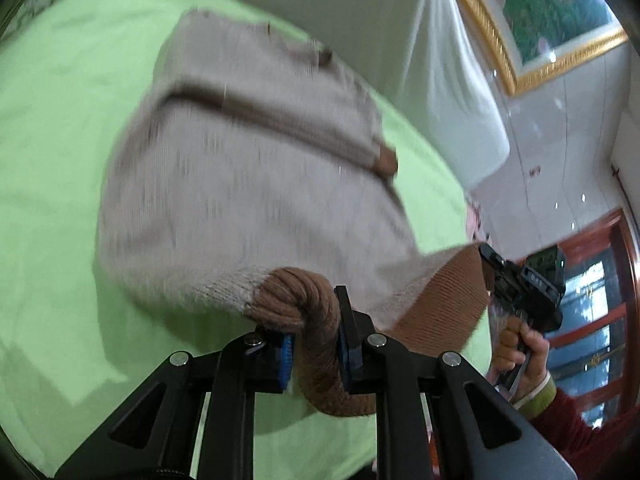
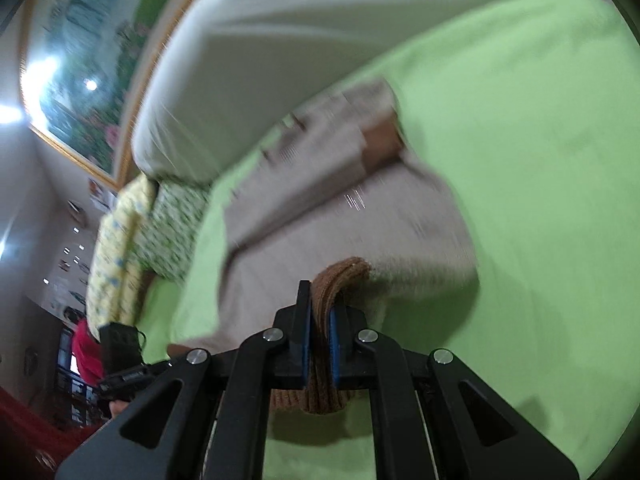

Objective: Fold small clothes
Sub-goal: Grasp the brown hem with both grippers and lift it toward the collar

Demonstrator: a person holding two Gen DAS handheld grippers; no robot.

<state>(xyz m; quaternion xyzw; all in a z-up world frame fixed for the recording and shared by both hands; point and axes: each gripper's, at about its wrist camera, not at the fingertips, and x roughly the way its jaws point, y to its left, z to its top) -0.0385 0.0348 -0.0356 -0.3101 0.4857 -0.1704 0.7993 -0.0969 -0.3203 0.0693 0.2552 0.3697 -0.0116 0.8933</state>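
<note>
A small beige knit sweater (image 1: 248, 184) with brown ribbed trim lies on a light green sheet (image 1: 48, 152). Its near end is lifted off the sheet. My left gripper (image 1: 316, 332) is shut on the brown ribbed hem (image 1: 316, 312) at one corner. My right gripper (image 2: 320, 344) is shut on the brown hem (image 2: 340, 276) at the other corner; it also shows in the left wrist view (image 1: 520, 280), held by a hand. The sweater (image 2: 328, 208) stretches away from the right gripper, a brown cuff (image 2: 380, 140) folded over its middle. Both views are motion-blurred.
A white pillow or bolster (image 1: 400, 32) lies along the far edge of the sheet. Patterned yellow and green bedding (image 2: 132, 236) is bunched beside it. A gold-framed picture (image 1: 552, 16) hangs on the wall. The green sheet (image 2: 540, 160) spreads wide to the right.
</note>
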